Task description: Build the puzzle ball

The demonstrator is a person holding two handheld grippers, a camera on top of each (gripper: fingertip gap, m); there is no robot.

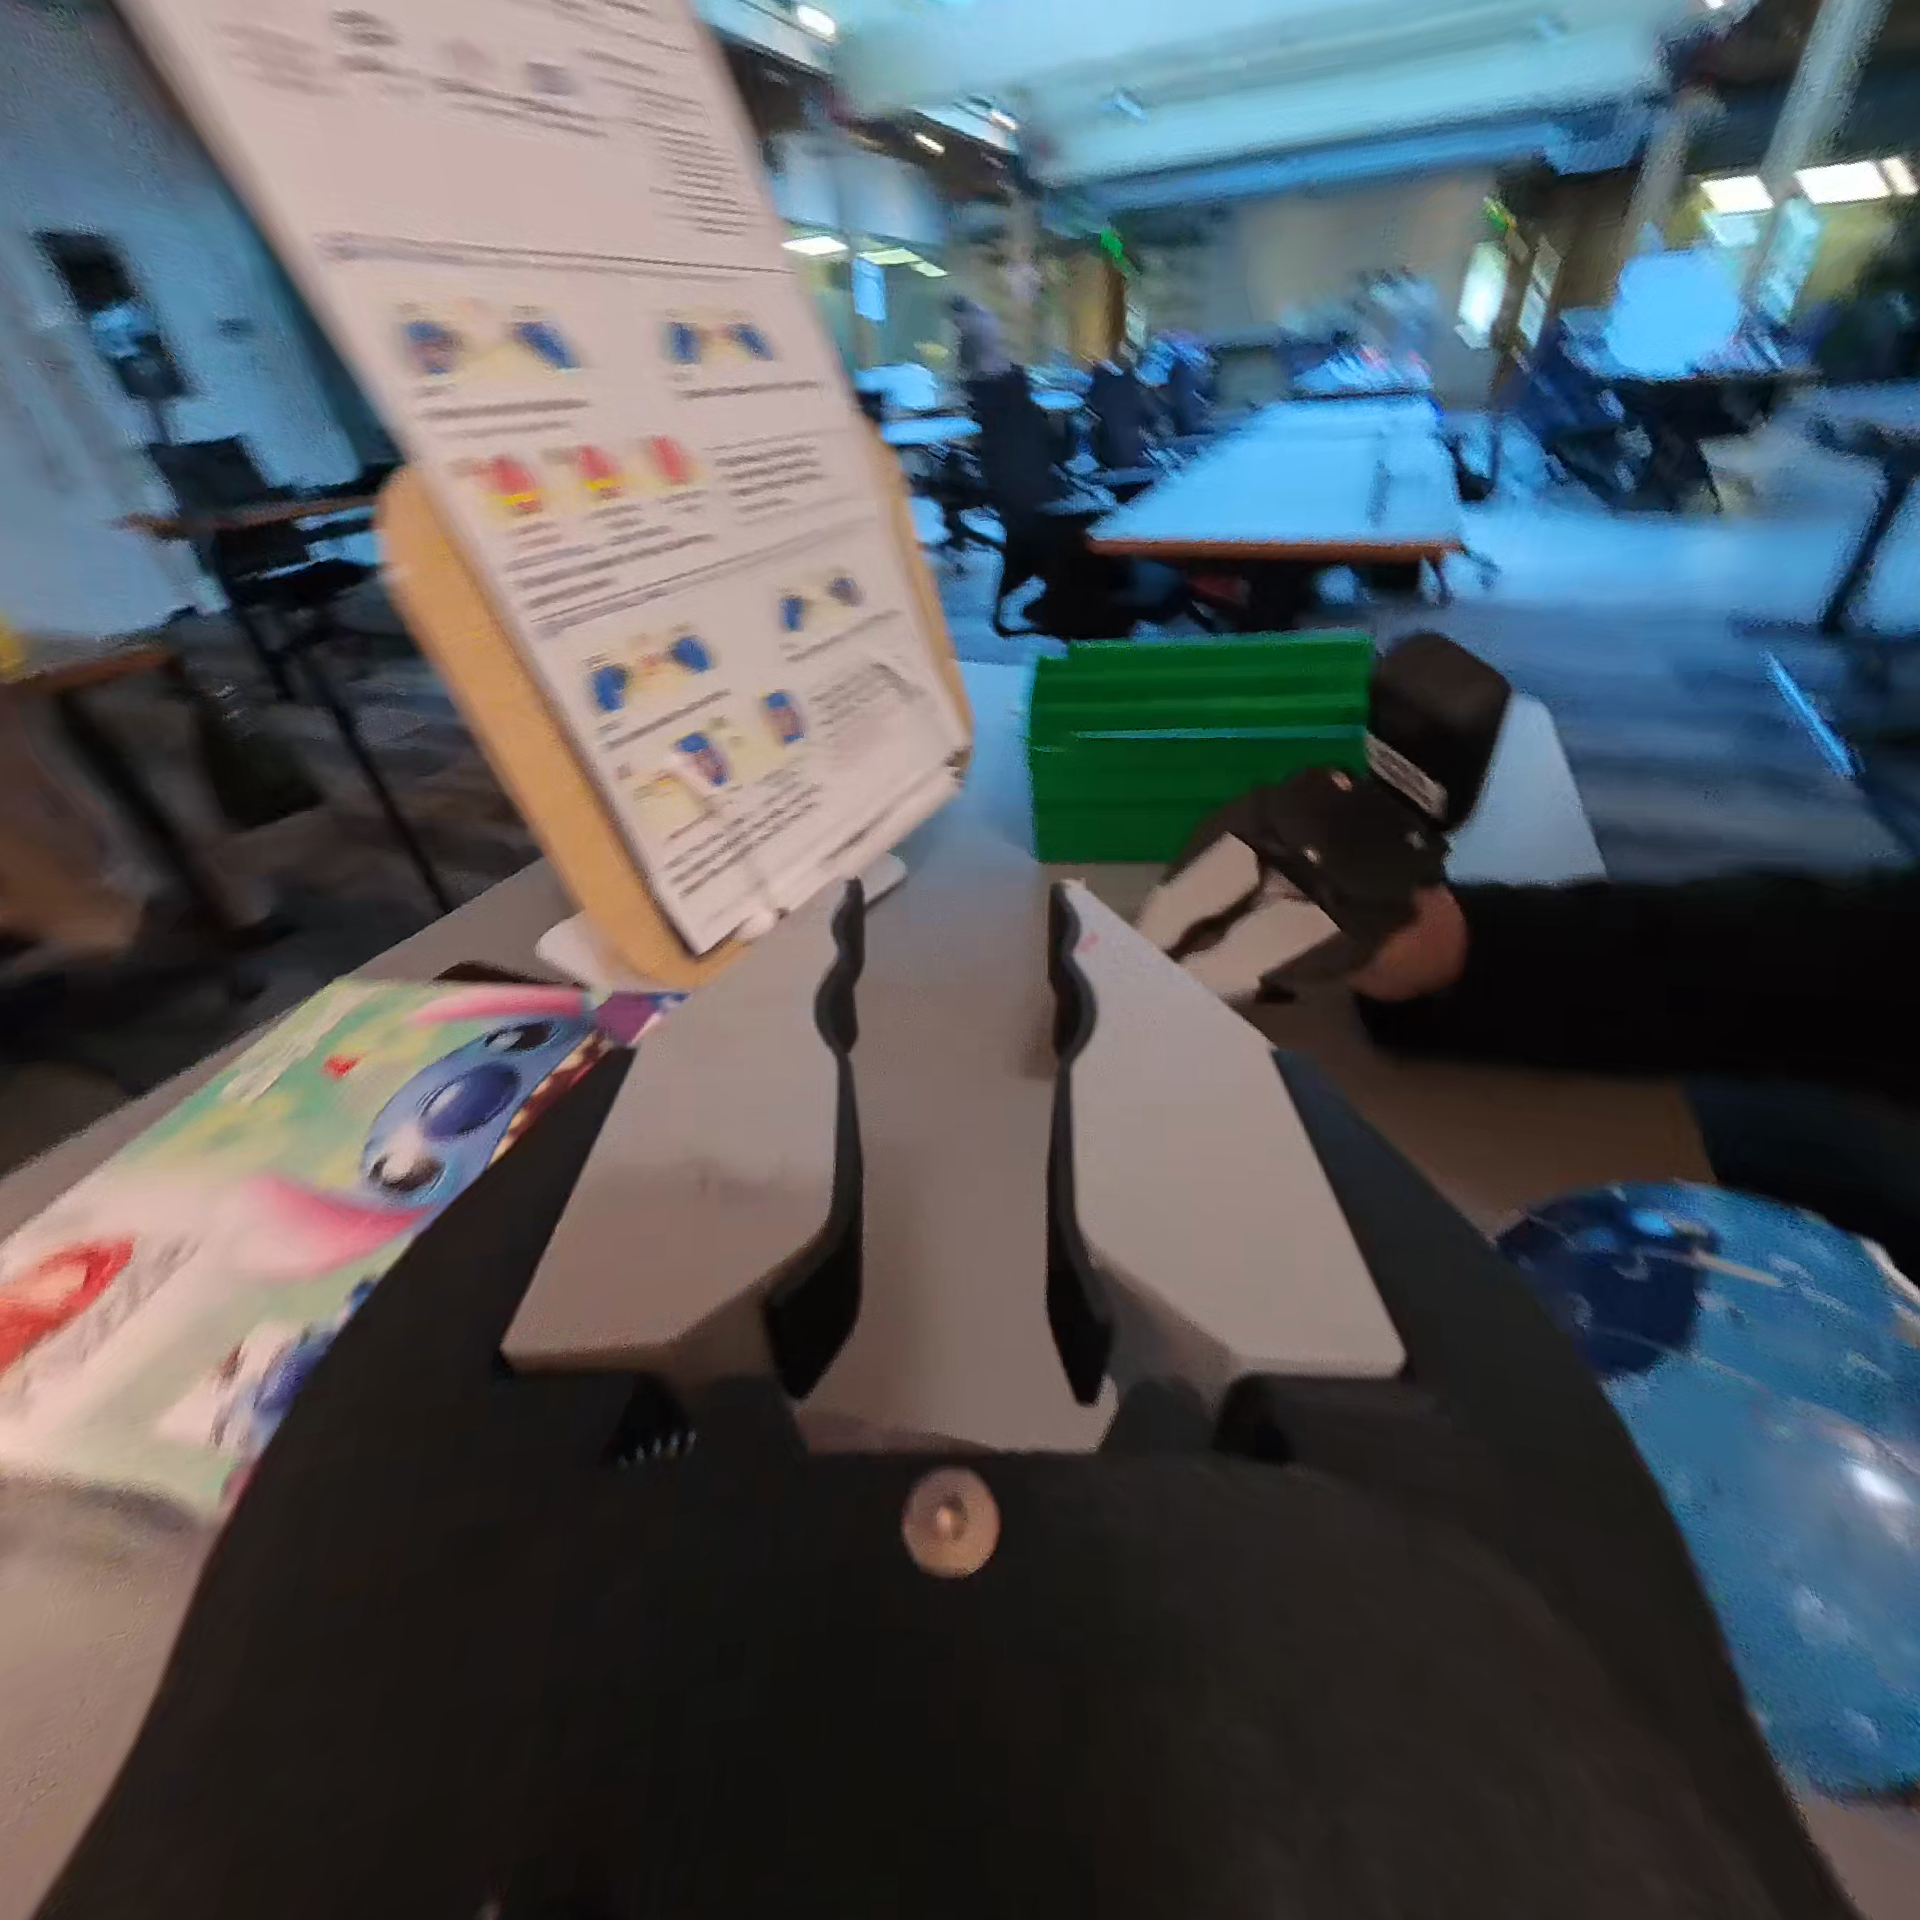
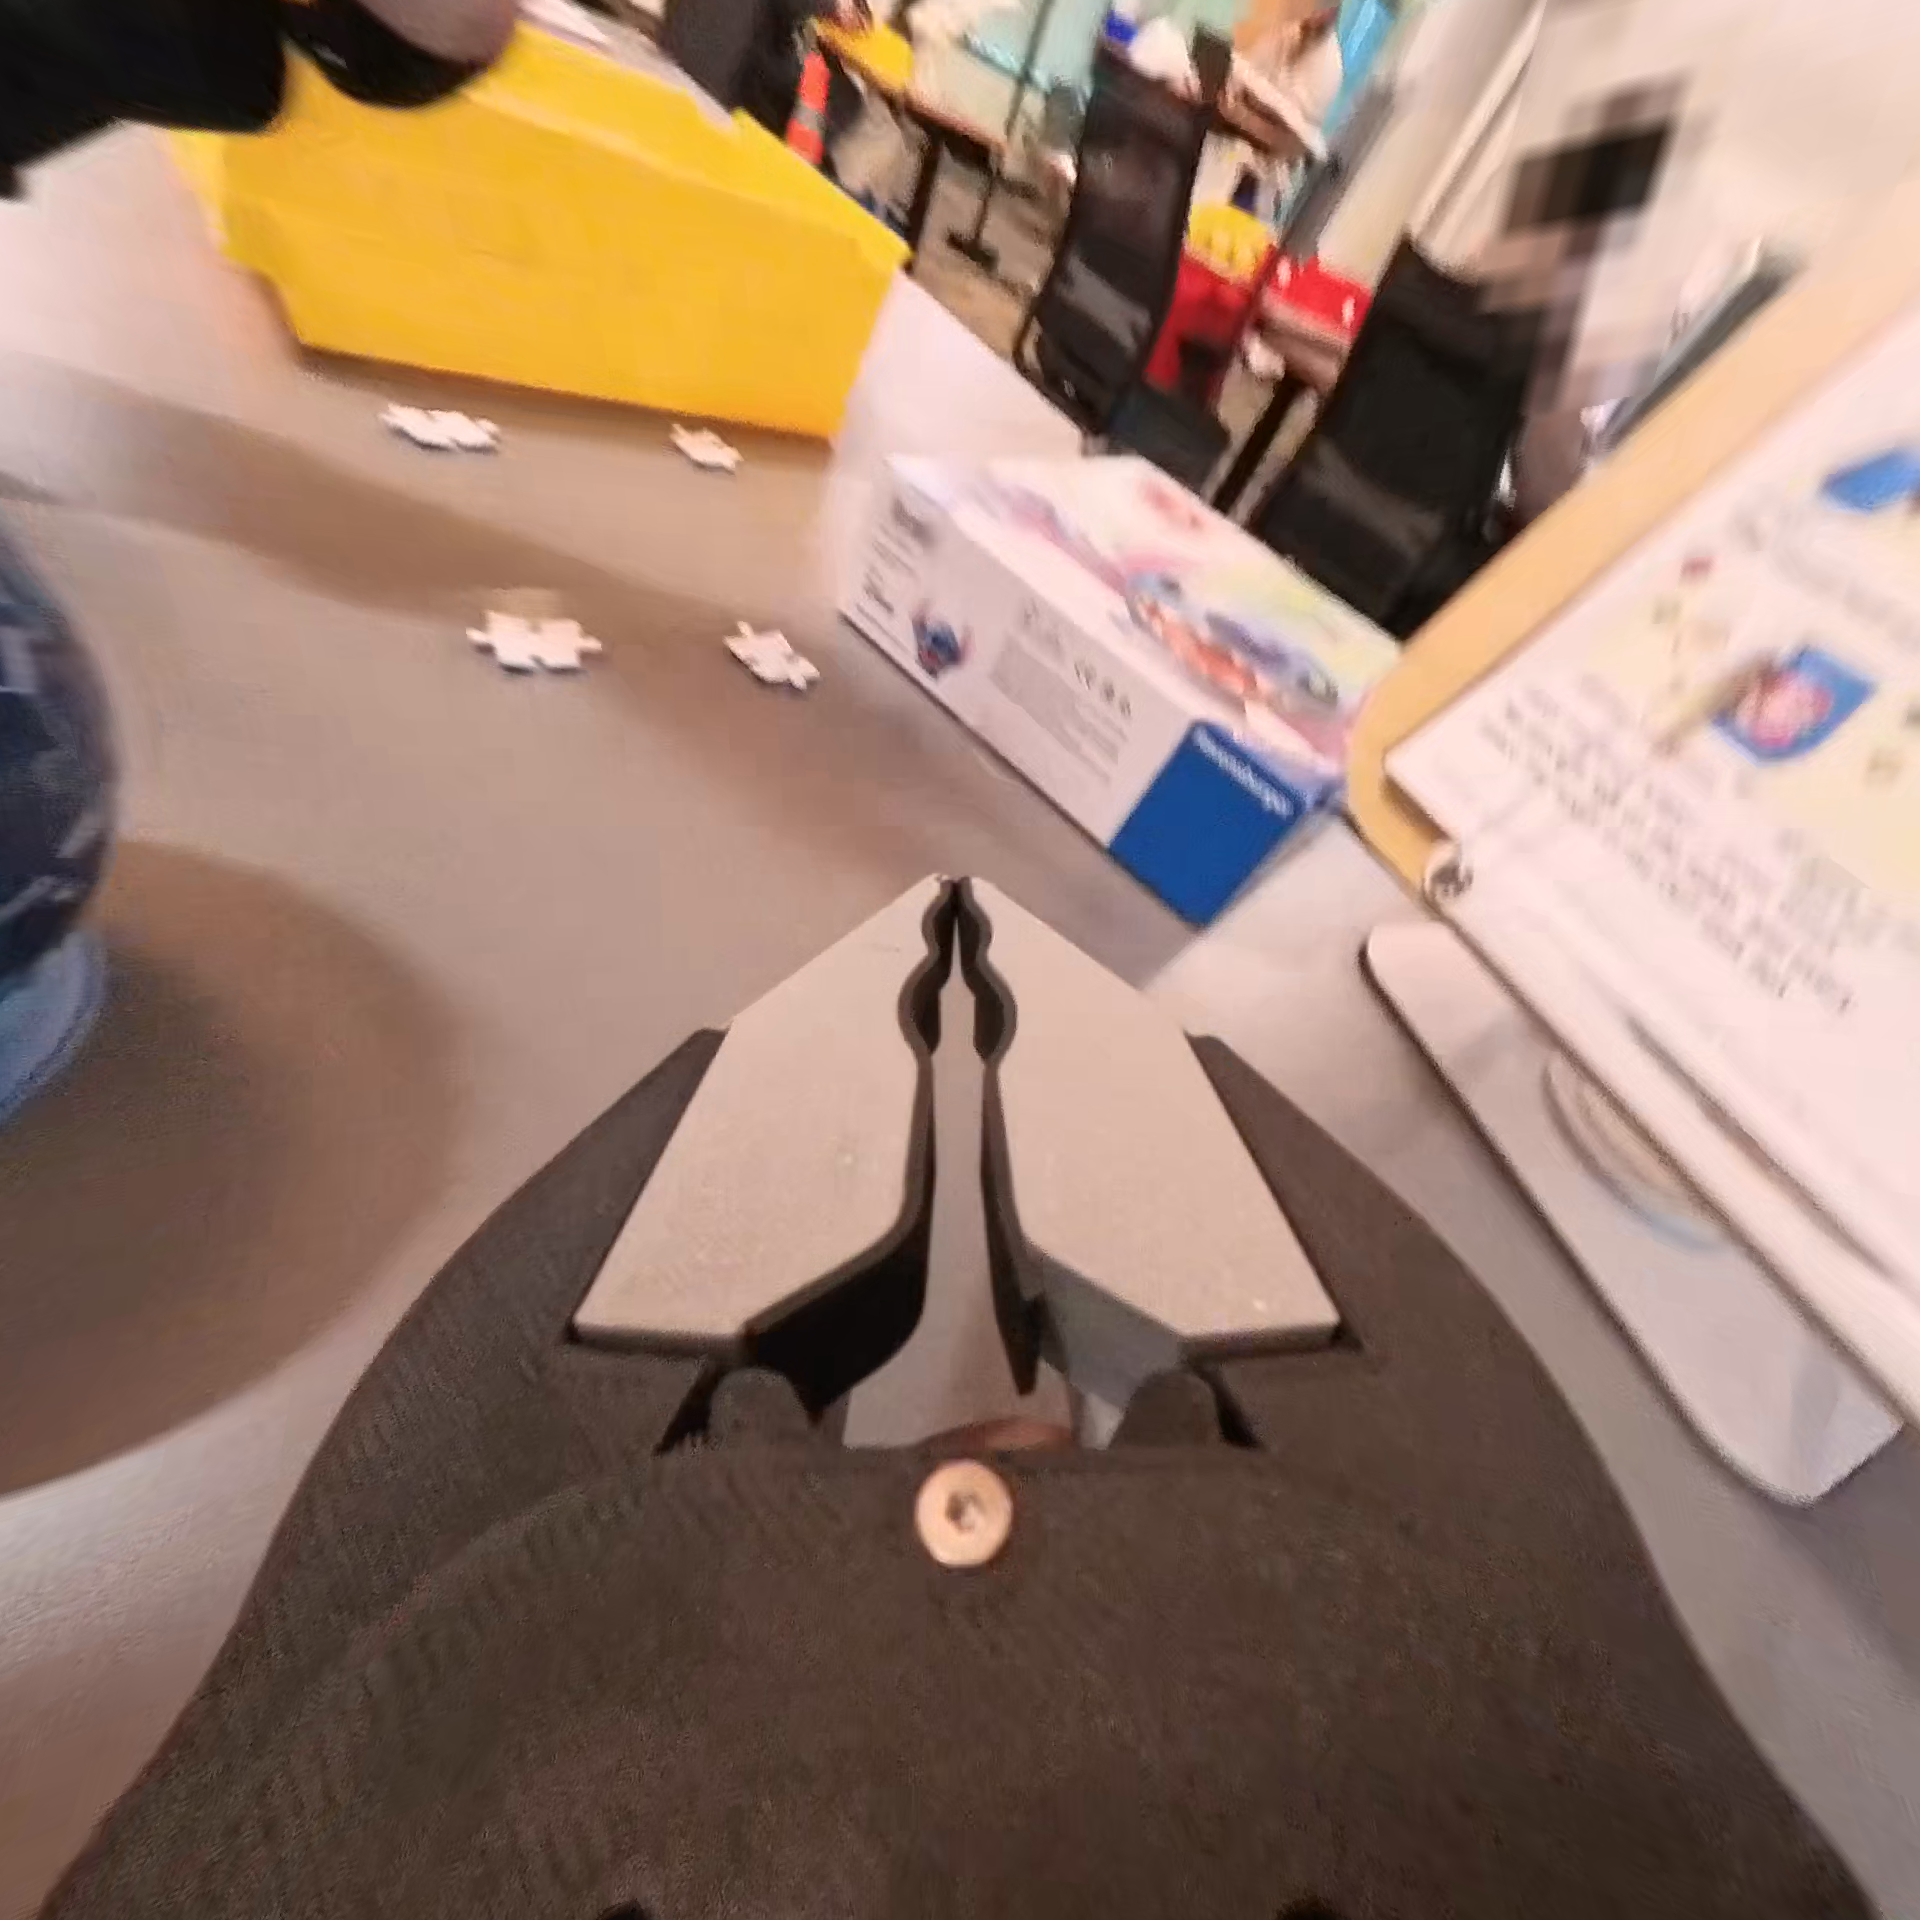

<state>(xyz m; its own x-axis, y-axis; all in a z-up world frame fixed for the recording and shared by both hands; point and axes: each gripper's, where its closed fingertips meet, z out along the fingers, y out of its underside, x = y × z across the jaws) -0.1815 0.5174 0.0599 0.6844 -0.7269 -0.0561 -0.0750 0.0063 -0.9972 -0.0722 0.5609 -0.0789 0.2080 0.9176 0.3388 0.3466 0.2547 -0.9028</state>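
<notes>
The blue puzzle ball (image 1: 1745, 1455) sits at the lower right of the left wrist view, partly built. It also shows at the left edge of the right wrist view (image 2: 42, 769), on a pale blue base. My left gripper (image 1: 954, 914) is open and empty above the grey table. My right gripper (image 2: 956, 888) is shut with nothing between its fingertips. It also appears farther off in the left wrist view (image 1: 1226, 935), held by a hand. Several white puzzle pieces (image 2: 535, 639) lie face down on the table beyond the right gripper.
An instruction sheet on a wooden stand (image 1: 623, 499) stands ahead of the left gripper and shows at the right of the right wrist view (image 2: 1662, 727). The puzzle box (image 2: 1122, 665) lies flat. A yellow bin (image 2: 540, 229) and a green bin (image 1: 1195, 743) stand on the table. Spacing between my two grippers at the tips: around 20 cm. The blue puzzle ball (image 1: 1745, 1455) is about 20 cm from both grippers' fingertips.
</notes>
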